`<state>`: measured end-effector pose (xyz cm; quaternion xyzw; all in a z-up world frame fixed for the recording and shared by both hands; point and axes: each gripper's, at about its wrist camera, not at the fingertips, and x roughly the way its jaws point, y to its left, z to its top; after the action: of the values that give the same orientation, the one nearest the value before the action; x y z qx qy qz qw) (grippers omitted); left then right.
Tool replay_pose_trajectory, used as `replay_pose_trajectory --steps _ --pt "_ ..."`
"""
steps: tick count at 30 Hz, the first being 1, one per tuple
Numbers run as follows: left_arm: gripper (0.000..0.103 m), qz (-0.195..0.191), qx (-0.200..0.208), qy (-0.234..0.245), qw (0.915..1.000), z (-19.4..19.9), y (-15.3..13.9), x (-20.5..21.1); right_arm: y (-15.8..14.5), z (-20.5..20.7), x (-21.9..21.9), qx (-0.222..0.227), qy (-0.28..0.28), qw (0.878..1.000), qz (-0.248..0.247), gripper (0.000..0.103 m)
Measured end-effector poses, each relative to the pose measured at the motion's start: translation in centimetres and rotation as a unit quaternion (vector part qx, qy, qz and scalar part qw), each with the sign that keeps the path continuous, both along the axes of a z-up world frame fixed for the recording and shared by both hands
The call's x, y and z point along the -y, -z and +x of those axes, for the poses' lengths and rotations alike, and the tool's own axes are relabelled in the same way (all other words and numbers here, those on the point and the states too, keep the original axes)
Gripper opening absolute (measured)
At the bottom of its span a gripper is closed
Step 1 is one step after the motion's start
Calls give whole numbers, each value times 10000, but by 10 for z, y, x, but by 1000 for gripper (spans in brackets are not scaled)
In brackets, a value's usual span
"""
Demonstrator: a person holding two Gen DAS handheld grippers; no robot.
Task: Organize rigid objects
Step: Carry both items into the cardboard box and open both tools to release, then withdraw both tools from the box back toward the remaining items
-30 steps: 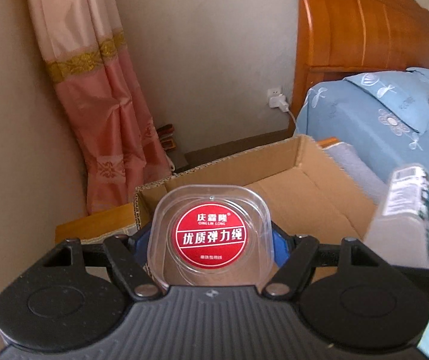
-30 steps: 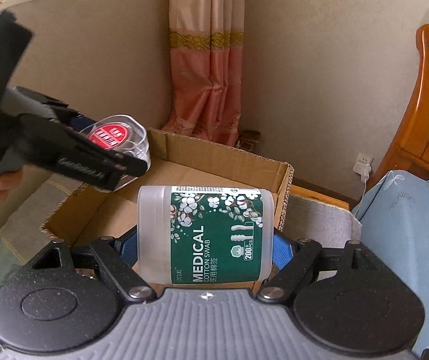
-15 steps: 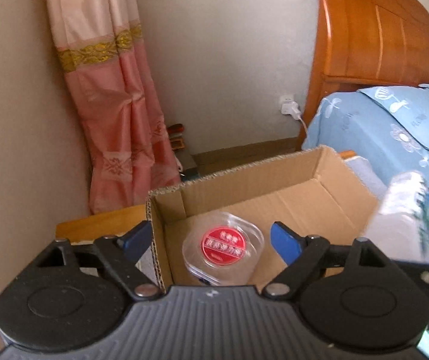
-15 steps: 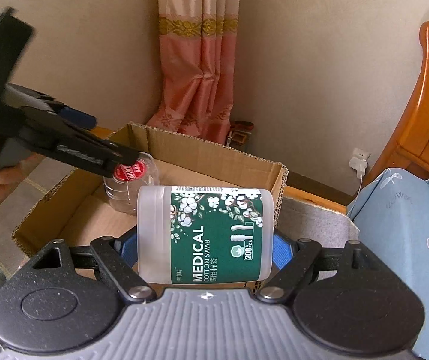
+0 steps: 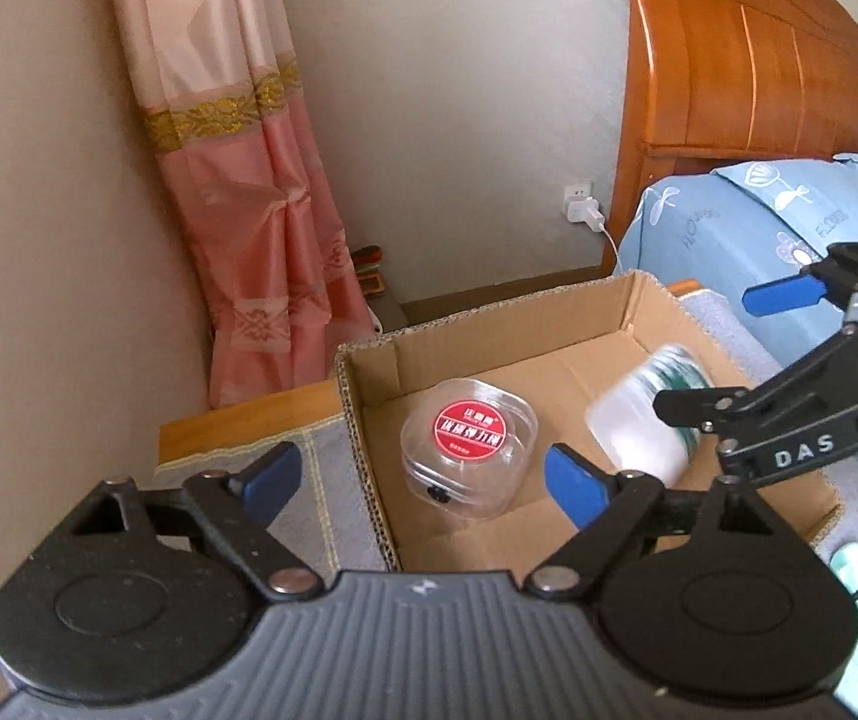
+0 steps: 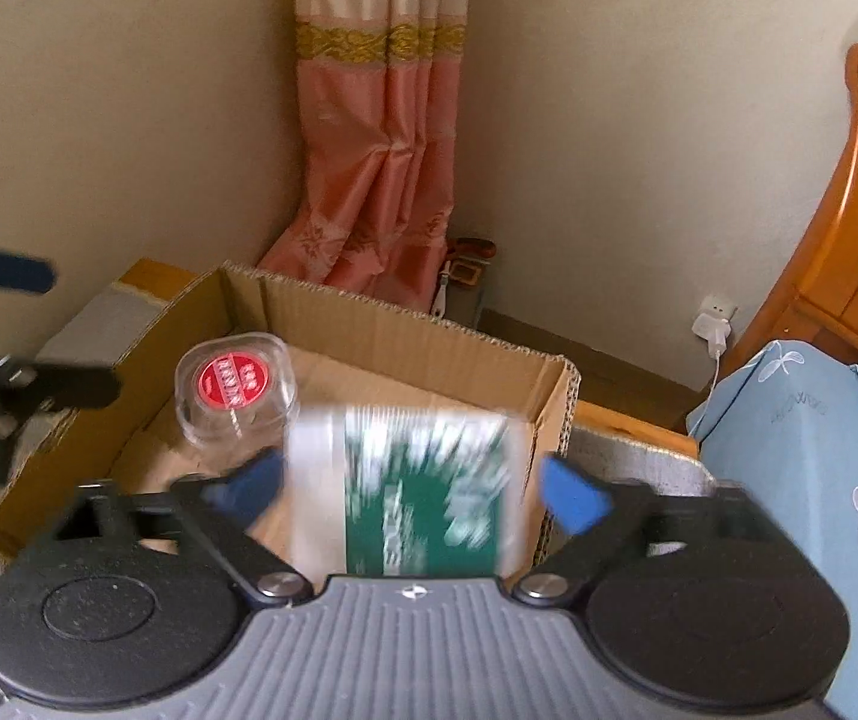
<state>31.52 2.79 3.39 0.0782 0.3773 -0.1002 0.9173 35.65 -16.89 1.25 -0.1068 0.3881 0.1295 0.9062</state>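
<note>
Two containers sit inside the open cardboard box point(image 5: 639, 324), which serves as the landmark. Against the box's near-left corner lies the clear plastic case point(image 5: 470, 445) with a round red label, resting on the box floor. Toward the box's right side is the cotton swab jar point(image 6: 405, 492), a frosted cylinder with a green label, blurred with motion in both views, so whether it touches the floor cannot be told.

Above the box's left wall the left gripper point(image 5: 423, 480) has its jaws spread wide after just opening; its blue pads are well clear of the case and grip nothing. Over the box's right edge the right gripper point(image 6: 411, 489) has also just been opening; its jaws stand at their widest, with the jar between the pads but visible gaps on either side, so it is not gripped.

Behind the box hangs a pink curtain point(image 5: 249, 192).
</note>
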Motion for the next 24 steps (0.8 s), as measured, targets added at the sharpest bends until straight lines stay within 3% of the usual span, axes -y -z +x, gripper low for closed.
replay_pose_trajectory --steps 17,24 --pt "97 -100 394 72 9991 -66 -33 4 -33 -89 2 282 -158 9995 -61 103" --pt "97 -176 459 -70 9988 -107 -22 -3 -31 -141 22 506 96 9986 153 103"
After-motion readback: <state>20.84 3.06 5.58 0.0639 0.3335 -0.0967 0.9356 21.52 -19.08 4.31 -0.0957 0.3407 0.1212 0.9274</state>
